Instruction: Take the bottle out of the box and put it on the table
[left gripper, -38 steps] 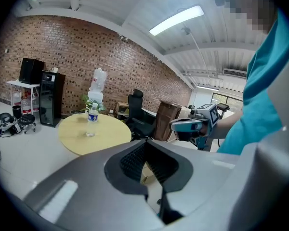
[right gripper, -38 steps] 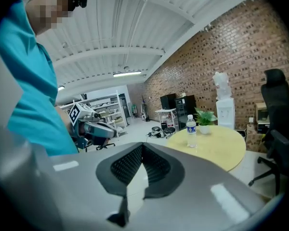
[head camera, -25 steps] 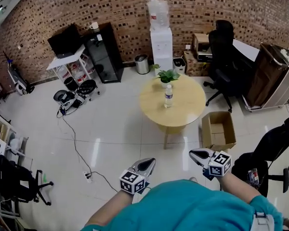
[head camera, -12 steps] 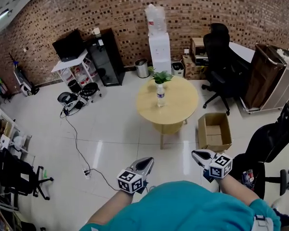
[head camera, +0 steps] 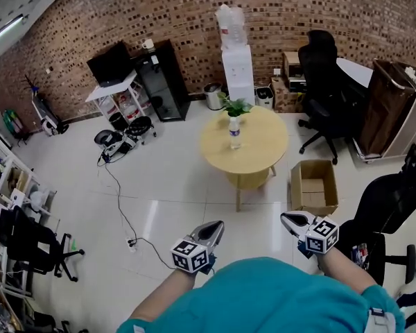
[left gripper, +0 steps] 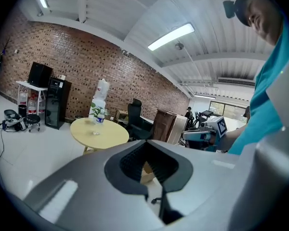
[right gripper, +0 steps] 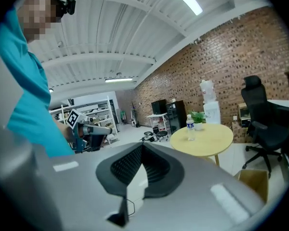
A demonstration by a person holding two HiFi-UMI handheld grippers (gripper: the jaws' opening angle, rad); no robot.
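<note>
We see a room with a rough red brick wall (head camera: pixel 166 12) and a floor (head camera: pixel 166 186) of pale glossy tiles that mirror the ceiling lamps. In the middle stands a round table (head camera: pixel 260 151) with a smooth top of light wood colour. Just beside it on the floor, at its right in the head view, sits a brown cardboard box (head camera: pixel 314 186). It is square in shape and open at the top, with the flaps standing up, and its inside looks empty to us.

Low in the head view we hold the two grippers, both pointing toward the table and well apart from it. The left gripper (head camera: pixel 218 224) has smooth grey shells and dark ribbed pads. In its own view the two jaws meet at the tips, and only a small diamond-shaped gap remains between the pads, with nothing in it. The right gripper (head camera: pixel 285 217) looks the same: jaws closed together, nothing held. Each one carries a cube with black and white square markers.

The bottle (head camera: pixel 234 132) stands upright on the table top, toward the far edge, just beside a small green plant (head camera: pixel 236 107) in a pale pot. It is a slim bottle of clear plastic with a white cap and a blue label around the middle. Neither gripper touches it.
</note>
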